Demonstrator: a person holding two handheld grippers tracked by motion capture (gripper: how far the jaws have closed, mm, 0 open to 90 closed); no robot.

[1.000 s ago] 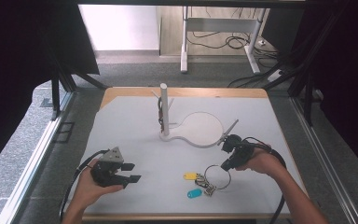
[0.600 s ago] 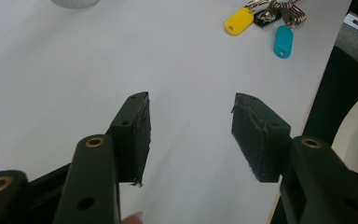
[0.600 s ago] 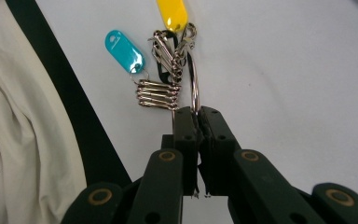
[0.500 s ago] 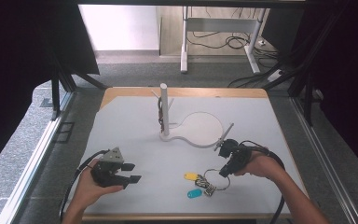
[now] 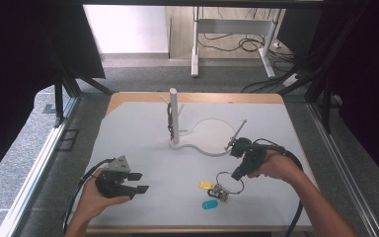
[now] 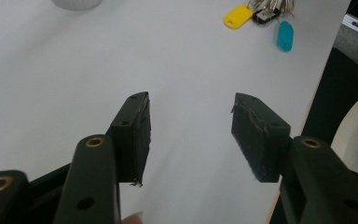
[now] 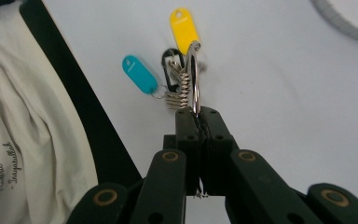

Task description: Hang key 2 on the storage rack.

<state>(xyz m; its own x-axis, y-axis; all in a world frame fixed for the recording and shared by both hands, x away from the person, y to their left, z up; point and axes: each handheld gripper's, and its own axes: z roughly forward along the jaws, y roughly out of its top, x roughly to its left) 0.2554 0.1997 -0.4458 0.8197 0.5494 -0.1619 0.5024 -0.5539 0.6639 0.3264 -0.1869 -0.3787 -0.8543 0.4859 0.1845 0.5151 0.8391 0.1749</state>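
The right tool has lifted the key ring, clamped on it above the white counter; tags trail near the front edge. The left tool rests apart. Grey floor surrounds.

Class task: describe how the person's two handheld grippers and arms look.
Both the left gripper and right gripper are black, two-jawed, with brass-coloured rivets and a trailing black cable. The left carries a grey three-cornered plate. Forearms are bare, without sleeves.
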